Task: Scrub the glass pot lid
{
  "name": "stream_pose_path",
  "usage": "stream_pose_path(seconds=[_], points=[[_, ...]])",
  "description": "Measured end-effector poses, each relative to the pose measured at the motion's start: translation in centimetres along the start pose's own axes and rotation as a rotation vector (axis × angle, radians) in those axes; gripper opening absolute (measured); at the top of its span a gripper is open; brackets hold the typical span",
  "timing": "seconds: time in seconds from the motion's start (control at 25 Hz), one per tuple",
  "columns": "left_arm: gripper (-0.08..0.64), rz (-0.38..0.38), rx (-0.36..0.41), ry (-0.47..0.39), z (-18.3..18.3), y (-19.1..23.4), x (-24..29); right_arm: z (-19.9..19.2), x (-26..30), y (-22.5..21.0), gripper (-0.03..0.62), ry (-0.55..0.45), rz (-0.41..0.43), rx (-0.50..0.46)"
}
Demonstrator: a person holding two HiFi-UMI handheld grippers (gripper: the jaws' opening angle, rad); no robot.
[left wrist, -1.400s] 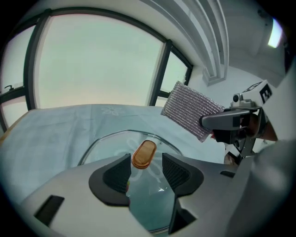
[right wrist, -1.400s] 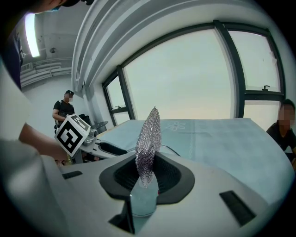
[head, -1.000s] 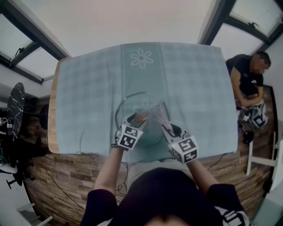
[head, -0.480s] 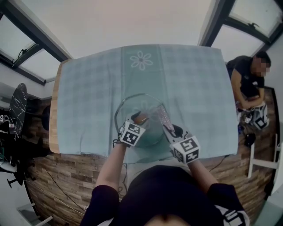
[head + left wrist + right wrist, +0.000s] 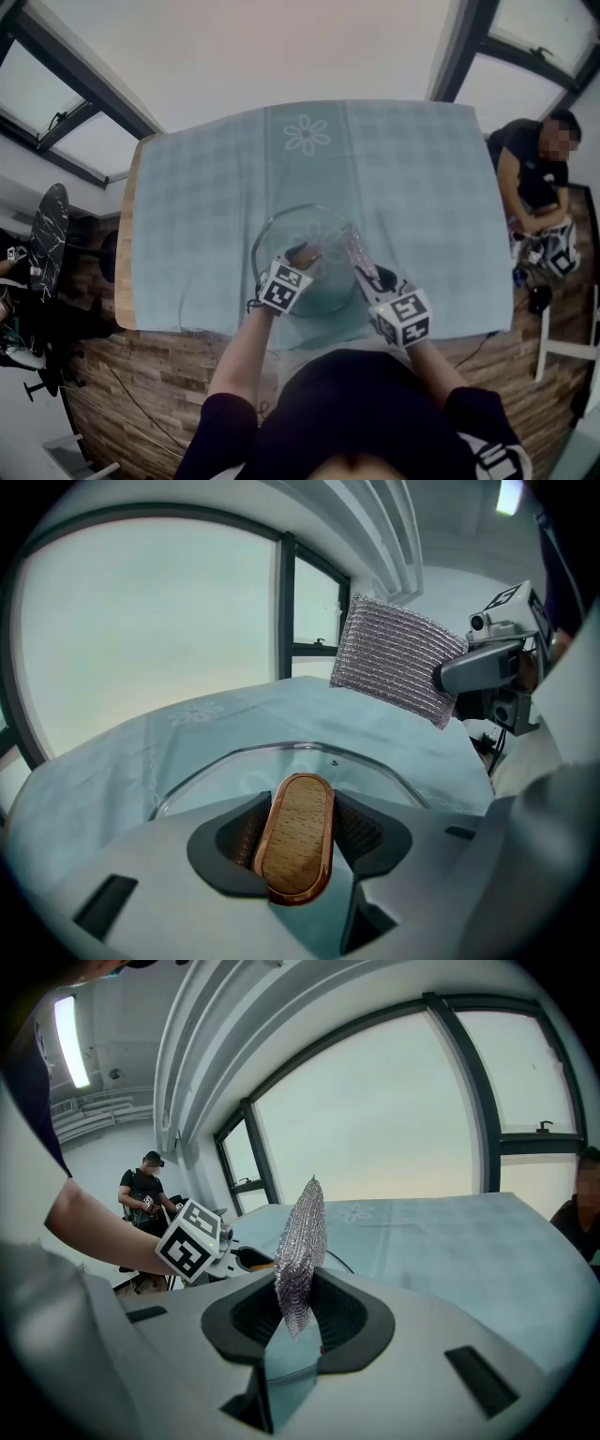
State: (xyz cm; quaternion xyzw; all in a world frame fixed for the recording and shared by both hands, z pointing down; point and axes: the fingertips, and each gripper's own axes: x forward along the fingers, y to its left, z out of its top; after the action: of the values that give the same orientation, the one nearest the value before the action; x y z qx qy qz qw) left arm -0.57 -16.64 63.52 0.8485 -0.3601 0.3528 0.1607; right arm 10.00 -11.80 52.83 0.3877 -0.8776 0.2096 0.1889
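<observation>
Well, the left claw (image 5: 298,259), jaws just closing, pinches the wooden handle (image 5: 298,841) of the glass pot lid (image 5: 323,230), which lies beneath it on the counter (image 5: 422,187); the right claw (image 5: 298,1316) clamps a mesh scrubber (image 5: 302,1241).

Clear, glossy glass pot lid (image 5: 225,775) with a thin shiny metal rim; its handle (image 5: 298,836) is matt grained wood with a glossy copper-coloured edge. The scrub pad (image 5: 394,658) is silvery metallic mesh, a rough knit. The tablecloth (image 5: 412,187) is matt pale-teal woven cloth over a wood-grain worktop (image 5: 125,272).

The round glass pot lid (image 5: 298,231) lies at the near edge of the cloth-covered bench (image 5: 206,187), frame centre; the silver mesh scrubbing pad (image 5: 356,251) stands by its right rim.
</observation>
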Motion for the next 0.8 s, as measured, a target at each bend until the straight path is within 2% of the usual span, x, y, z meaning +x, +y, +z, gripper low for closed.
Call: stream_pose_path(seconds=[0.28, 0.8], points=[[0.182, -0.035, -0.047, 0.001, 0.5, -0.3, -0.5, 0.5, -1.4, -1.5, 0.081, -0.012, -0.051, -0.023], [0.17, -0.103, -0.354, -0.235, 3.8, 1.6, -5.0, 2.0, -4.3, -4.6, 0.081, -0.055, -0.147, -0.051]])
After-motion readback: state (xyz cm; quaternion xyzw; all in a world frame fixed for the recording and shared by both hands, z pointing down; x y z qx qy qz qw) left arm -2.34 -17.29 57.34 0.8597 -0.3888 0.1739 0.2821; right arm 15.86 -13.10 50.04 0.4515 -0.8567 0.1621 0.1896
